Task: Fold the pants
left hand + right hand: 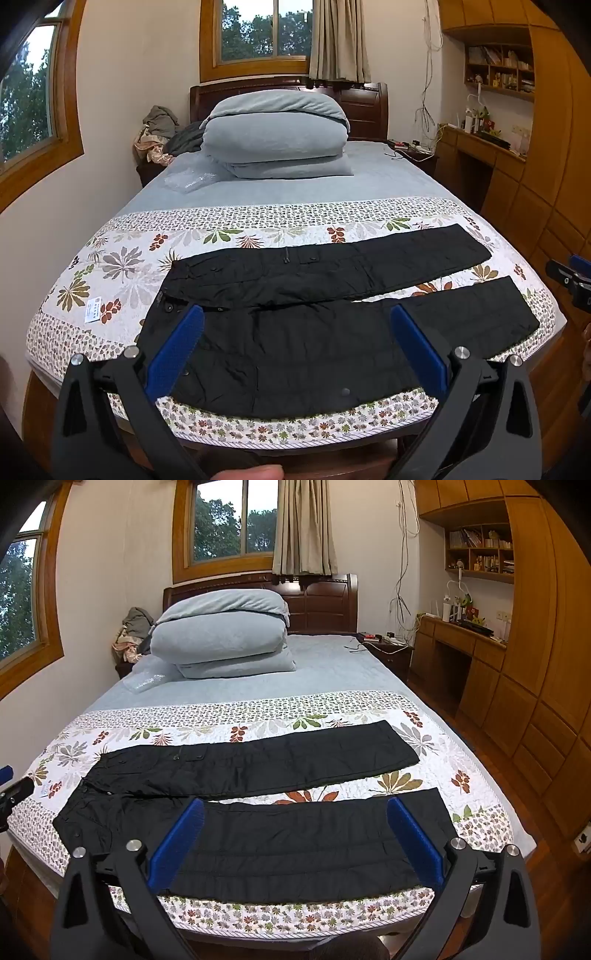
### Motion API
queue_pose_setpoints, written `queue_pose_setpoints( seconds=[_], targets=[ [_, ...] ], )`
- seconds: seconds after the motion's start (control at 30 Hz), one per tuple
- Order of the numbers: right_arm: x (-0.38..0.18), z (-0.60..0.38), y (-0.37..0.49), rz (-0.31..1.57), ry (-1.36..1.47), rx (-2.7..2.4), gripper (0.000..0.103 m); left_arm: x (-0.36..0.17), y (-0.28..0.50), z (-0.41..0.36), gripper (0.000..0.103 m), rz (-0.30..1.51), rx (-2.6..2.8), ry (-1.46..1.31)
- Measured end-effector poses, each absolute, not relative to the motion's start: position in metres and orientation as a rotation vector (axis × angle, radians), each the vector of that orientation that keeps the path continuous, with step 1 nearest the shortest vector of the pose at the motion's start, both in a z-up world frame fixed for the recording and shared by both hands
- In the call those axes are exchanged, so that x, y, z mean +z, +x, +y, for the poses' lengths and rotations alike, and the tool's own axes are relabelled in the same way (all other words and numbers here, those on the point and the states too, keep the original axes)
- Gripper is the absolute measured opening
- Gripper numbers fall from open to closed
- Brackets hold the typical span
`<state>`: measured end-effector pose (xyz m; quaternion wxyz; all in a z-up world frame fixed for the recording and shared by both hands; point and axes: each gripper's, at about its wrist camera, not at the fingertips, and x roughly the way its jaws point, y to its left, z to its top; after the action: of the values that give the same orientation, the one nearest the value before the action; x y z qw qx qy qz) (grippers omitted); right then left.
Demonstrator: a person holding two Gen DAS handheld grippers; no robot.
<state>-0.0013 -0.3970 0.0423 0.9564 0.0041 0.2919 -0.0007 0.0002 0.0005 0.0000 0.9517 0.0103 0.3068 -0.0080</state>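
Black pants [314, 306] [236, 812] spread flat across the foot of the bed, on the floral quilt [122, 258] [436, 746], waist toward the left, both legs stretched rightward and slightly parted. Left gripper [297, 317] poised above the near leg by the waist, blue pads [177, 347] released wide, nothing pinched. Right gripper [295, 808] likewise spread wide, empty, above the near leg toward the cuff. Beyond, folded grey duvet [277, 136] [221, 638] stacked against the dark headboard [365, 107] [321, 598].
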Motion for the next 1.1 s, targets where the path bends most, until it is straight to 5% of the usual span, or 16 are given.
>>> queue_pose_setpoints(
  seconds=[1.1],
  targets=[
    [0.044,-0.396,-0.002,0.596,0.008,-0.008,0.1,-0.004,0.0,0.008,0.101,0.63,-0.006,0.009]
  ],
)
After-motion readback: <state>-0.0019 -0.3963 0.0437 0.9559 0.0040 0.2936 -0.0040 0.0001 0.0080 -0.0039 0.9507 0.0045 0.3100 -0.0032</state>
